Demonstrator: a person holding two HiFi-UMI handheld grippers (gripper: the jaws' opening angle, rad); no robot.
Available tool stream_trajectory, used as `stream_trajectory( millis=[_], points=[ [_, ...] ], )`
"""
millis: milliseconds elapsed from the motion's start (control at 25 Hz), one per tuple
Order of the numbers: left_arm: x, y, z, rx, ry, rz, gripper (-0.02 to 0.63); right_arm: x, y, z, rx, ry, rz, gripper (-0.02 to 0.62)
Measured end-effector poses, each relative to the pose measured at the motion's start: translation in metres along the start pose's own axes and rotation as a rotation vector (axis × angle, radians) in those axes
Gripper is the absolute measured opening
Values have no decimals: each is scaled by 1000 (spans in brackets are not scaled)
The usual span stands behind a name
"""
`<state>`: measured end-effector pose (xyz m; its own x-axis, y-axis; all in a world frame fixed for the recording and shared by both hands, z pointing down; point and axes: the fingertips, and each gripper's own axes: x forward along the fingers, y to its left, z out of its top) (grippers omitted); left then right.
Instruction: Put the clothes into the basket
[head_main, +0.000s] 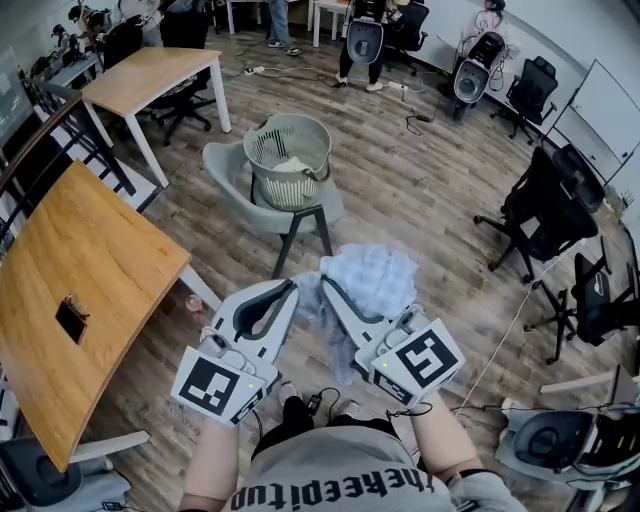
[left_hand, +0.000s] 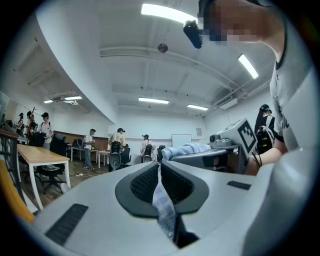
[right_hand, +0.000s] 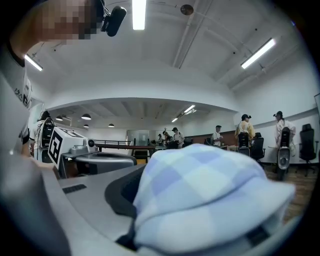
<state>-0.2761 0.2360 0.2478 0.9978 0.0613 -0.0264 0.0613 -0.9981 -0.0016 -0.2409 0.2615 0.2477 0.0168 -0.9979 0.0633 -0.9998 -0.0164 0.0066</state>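
Left hand-held gripper (head_main: 287, 290) and right hand-held gripper (head_main: 330, 288) sit side by side low in the head view, tips nearly meeting. A pale blue checked cloth (head_main: 372, 280) is bunched between and beyond them, mostly on the right one's side. The basket (head_main: 262, 138) stands on a grey chair (head_main: 225, 165) straight ahead, well apart from the cloth and slightly to the left, so the left hand is a little more in line with it. A pale garment (head_main: 292, 164) already lies inside.

In the left gripper view, the jaws are closed on a thin strip of the cloth (left_hand: 163, 206), which runs down between the pads. The rest of it is heaped on the other gripper to the right.

In the right gripper view, the cloth (right_hand: 210, 190) billows over the jaws and covers their tips. They look nearly closed, pinching its folds.
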Motion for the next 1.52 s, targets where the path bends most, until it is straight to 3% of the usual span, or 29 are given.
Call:
stream_trajectory(
  millis=[800, 1520],
  points=[
    [8, 67, -7, -13, -8, -73, 29, 53, -15, 0, 68, -17, -110, 36],
    [102, 142, -6, -15, 4, 14, 29, 126, -111, 7, 63, -20, -28, 35]
  ],
)
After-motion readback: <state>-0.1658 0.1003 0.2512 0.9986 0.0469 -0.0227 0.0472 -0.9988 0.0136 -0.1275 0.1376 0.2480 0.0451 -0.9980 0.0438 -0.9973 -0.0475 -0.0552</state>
